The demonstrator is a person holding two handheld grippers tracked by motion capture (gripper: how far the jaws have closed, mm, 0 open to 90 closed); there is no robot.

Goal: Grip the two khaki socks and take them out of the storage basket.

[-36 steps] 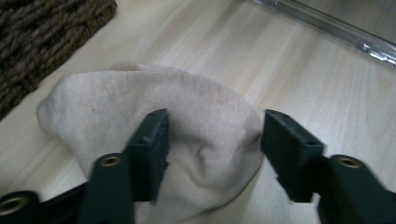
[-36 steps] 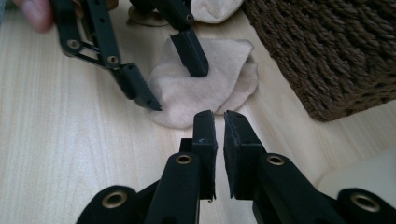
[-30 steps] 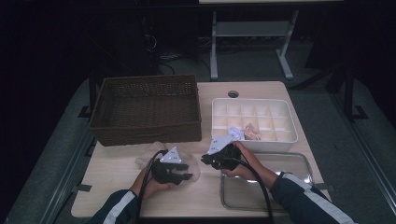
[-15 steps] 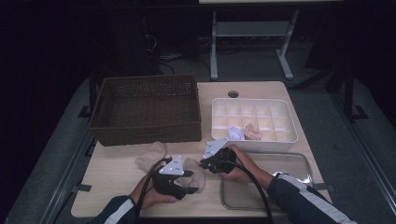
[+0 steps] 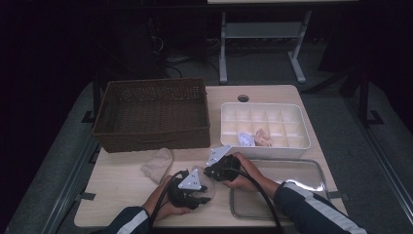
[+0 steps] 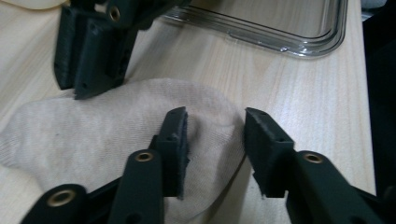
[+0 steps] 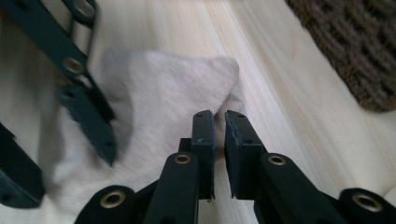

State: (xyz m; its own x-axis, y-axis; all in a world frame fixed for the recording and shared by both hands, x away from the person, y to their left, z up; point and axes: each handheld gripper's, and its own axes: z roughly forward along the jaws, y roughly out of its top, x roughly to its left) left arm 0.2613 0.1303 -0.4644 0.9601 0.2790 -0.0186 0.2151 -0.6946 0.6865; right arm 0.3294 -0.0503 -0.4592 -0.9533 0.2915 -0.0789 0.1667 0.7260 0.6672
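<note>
The beige sock [image 6: 116, 154] is lying flat on the worktop [image 5: 117, 200] at six o'clock from the basket [image 5: 151, 114]. The left tongs [image 6: 215, 140] have just been closing, half-open astride its edge; the right tongs [image 7: 219, 122] are pinching the far corner nearly shut (thin cloth). Pulling apart could slip it free.

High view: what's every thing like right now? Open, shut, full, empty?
Basket: empty.
White box: no lid, two balled socks in one row, other cells empty.
Clear tray: empty.
Beige sock: flat on the table, under both claws.
Other sock: crumpled, lying loose by the basket.
Left claw: open over the beige sock's edge, jaws just been closing.
Right claw: shut, tips at the beige sock's edge.
</note>
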